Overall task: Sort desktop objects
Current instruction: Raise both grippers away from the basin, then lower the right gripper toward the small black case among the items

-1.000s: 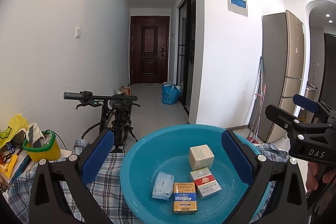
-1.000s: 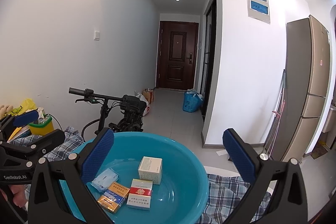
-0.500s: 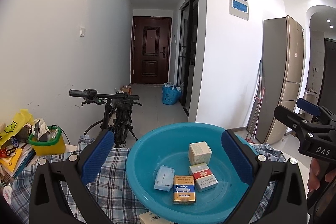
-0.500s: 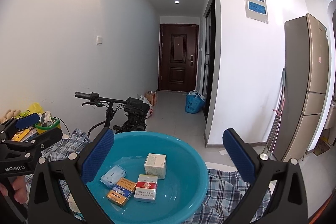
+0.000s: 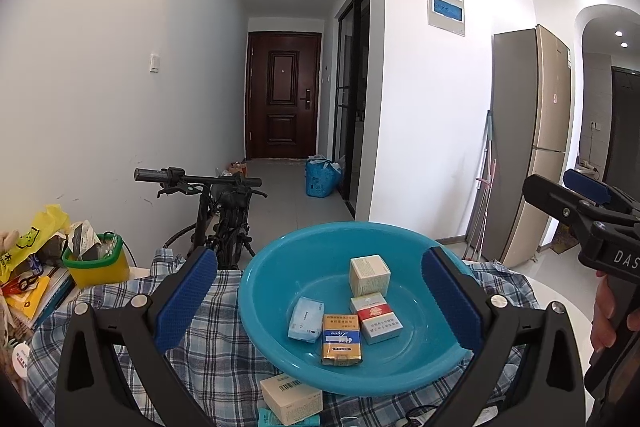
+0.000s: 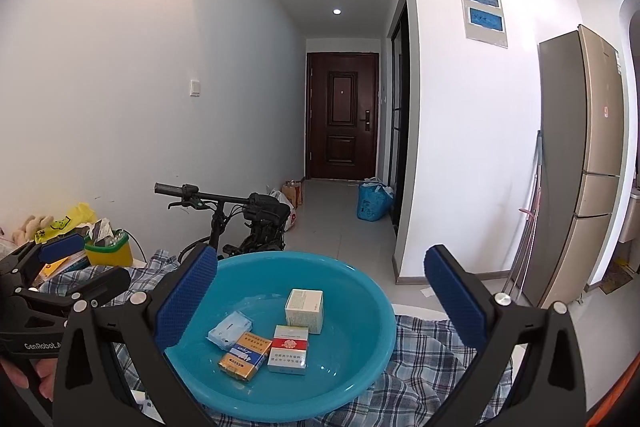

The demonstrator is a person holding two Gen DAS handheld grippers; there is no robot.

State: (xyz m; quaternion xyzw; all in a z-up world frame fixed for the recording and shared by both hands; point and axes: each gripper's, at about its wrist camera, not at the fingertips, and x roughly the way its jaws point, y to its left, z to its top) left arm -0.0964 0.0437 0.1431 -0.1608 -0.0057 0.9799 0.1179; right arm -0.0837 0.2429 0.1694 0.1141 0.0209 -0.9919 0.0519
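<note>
Presently, step: between picks, four packs already in the blue basin (image 5: pixel 256 291).
Left gripper (image 5: pixel 316 291): fingers spread, holding nothing.
Right gripper (image 6: pixel 320 291): fingers spread, holding nothing.
Next: the cream box (image 5: pixel 290 397), below the left fingers, against the basin's near rim.
Room: basin wall crowds the box; nearer the camera the plaid-covered tabletop (image 5: pixel 208 367) seems freer.

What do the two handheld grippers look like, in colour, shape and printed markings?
Both are matte black plastic frames with silver screws and two angular fingers lined with textured blue pads. The left gripper shows white lettering "GenRobot.AI" on its side in the right wrist view. The right gripper shows white letters "DAS" in the left wrist view. Bare fingers grip each handle; no sleeves or cables show.
</note>
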